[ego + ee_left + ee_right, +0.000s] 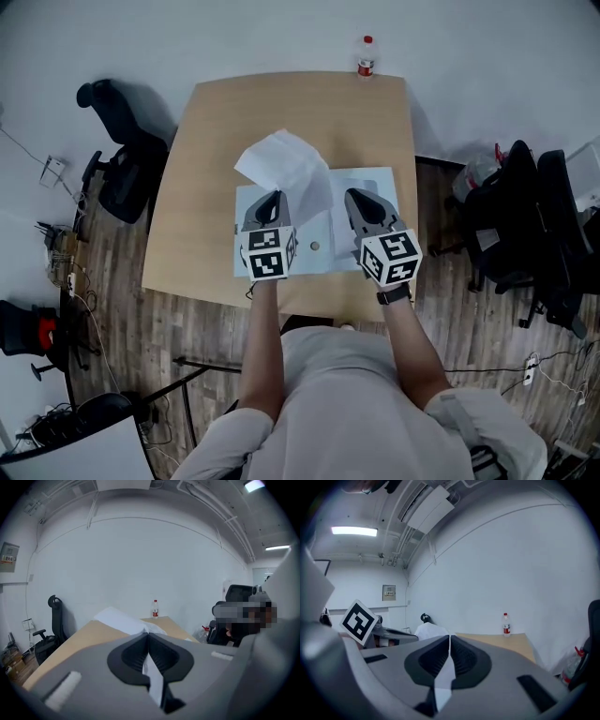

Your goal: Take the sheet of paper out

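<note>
A white sheet of paper [281, 161] is lifted and curled above a pale blue folder [375, 183] that lies on the wooden table [206, 141]. My left gripper [274, 197] is shut on the near edge of the sheet. In the left gripper view the paper [122, 619] runs forward from the closed left gripper [148, 634]. My right gripper [356, 195] is shut on a thin pale flap that looks like the folder's cover; the flap [443, 677] shows between the closed jaws of the right gripper [449, 637]. Both grippers are held above the table.
A water bottle [366, 56] stands at the table's far edge. A black office chair [122, 159] is at the left, and dark chairs and bags [525, 216] are at the right. A small round fastener [315, 246] sits on the folder's near part.
</note>
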Available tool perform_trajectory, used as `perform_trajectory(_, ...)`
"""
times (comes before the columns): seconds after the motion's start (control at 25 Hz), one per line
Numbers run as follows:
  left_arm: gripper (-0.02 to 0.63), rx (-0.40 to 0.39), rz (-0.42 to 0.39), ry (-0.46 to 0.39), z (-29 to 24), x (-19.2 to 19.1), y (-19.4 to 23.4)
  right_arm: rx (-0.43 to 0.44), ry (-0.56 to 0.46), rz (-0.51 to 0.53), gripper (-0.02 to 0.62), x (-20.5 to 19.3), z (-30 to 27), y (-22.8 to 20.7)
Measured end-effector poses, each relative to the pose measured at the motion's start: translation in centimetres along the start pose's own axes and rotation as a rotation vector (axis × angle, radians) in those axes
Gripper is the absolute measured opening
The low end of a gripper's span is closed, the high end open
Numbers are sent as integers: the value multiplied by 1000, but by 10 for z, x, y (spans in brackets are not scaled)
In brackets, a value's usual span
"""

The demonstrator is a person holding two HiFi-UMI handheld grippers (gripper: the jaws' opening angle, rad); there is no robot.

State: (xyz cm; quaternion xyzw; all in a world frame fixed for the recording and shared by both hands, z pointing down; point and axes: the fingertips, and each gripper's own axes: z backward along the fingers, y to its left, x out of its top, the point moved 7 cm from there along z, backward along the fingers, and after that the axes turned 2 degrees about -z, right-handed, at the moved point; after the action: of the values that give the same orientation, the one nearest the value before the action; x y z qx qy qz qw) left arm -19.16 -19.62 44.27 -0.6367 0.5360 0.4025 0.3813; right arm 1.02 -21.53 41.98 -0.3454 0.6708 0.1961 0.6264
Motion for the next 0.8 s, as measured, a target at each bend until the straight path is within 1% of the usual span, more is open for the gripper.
perform_trajectory(0.24,14,1,-13,-131,42,36,-19,-38,-99,65,18,42,41,13)
perform_trajectory(0.44,14,1,-31,-226,76,61,-39,-59,-157,101,18,62,75,22)
perform_trajectory(0.56,14,-10,-15,-270,95,70,-47,-48,-172,143,14,68,90,31)
perform_trajectory(0.68,14,-26,9,-303,110,76,-55,-79,-184,161,14,71,105,36)
perform_trajectory(0.8,14,-40,33,-312,122,78,-59,-109,-185,166,14,70,116,38)
